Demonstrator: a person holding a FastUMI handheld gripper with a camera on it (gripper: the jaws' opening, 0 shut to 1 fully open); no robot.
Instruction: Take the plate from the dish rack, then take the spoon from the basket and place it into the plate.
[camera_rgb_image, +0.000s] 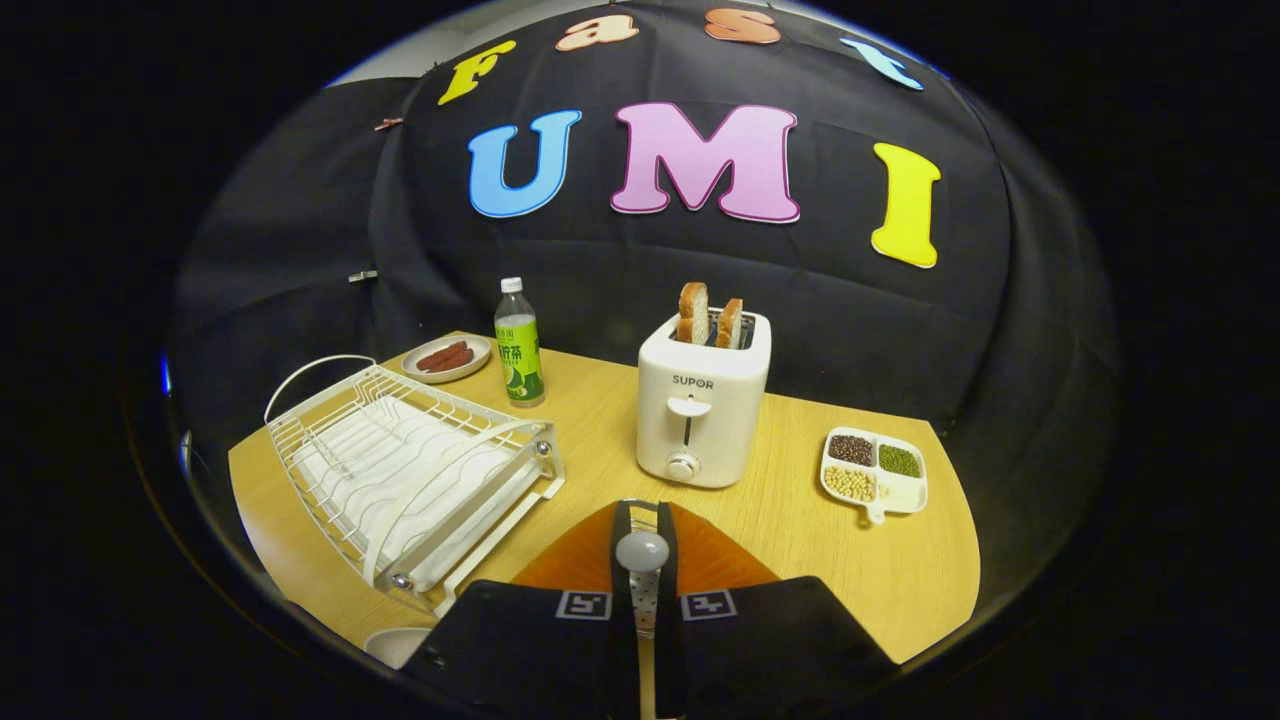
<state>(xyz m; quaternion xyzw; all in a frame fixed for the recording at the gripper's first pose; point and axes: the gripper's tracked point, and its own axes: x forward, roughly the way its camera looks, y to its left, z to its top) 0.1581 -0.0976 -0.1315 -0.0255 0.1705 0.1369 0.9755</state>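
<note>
My gripper (643, 520) is shut on the spoon (641, 552). The spoon's pale round bowl stands up between the two fingertips, and its speckled handle runs back between the fingers. Directly under and just ahead of the fingertips an orange-brown plate (565, 562) lies flat on the wooden table, showing on both sides of the fingers. To the left of the fingers stands the white wire dish rack (410, 470) with no dish in its slots.
A white toaster (700, 410) with two bread slices stands just beyond the plate. Further back left are a green-labelled bottle (520, 345) and a small dish of sausages (447, 357). A divided dish of beans (873, 470) sits to the right. A white rim (395, 645) shows near the left finger.
</note>
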